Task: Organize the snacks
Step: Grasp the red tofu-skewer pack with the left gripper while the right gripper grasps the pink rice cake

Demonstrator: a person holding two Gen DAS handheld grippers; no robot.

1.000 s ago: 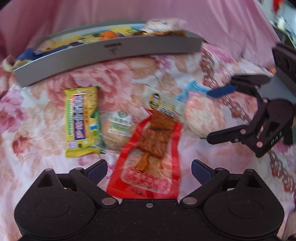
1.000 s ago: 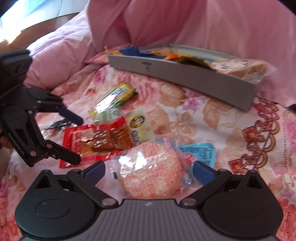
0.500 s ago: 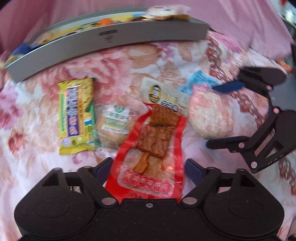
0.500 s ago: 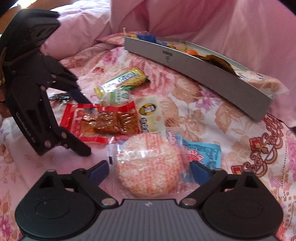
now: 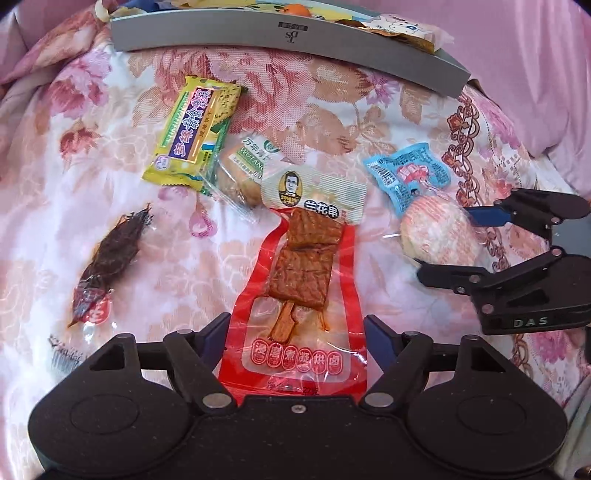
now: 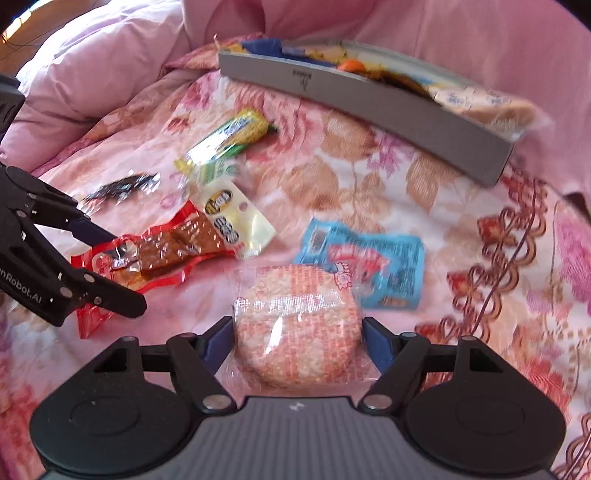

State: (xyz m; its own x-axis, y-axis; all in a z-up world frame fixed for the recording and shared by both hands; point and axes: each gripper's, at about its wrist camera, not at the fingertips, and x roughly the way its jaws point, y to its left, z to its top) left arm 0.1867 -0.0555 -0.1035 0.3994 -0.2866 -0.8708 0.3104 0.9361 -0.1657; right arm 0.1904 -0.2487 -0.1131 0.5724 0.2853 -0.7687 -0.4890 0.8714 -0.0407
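The left gripper point(image 5: 295, 332) is pointing down at the red packet of tofu skewers point(image 5: 301, 291), whose near end is lying between its blue fingertips point(image 5: 216, 334). The jaws have narrowed to the packet's edges, but whether the pads are pressing on it cannot be told. The right gripper point(image 6: 297, 338) is closing its jaws on the round rice cake point(image 6: 297, 325) in clear wrap; the blue pads are sitting right against both sides of the cake, though a firm squeeze is not certain.

Everything is lying on a flowered bedspread point(image 5: 332, 122). Just beyond the red packet, a pale packet with a man's portrait point(image 5: 314, 192) is overlapping its far end, and beside that a wrapped bun point(image 5: 240, 173) is resting partly under a yellow bar point(image 5: 194, 129). A dark twisted candy point(image 5: 110, 251) is lying apart on the left. Beside the rice cake, a light blue packet point(image 6: 369, 266) is touching its far edge.

Farthest off, a long grey box point(image 5: 280, 35) is standing across the bedspread, already holding several snacks, with a wrapped pastry point(image 6: 484, 105) sticking out over its right end. Pink bedding point(image 6: 110, 74) is rising behind it.
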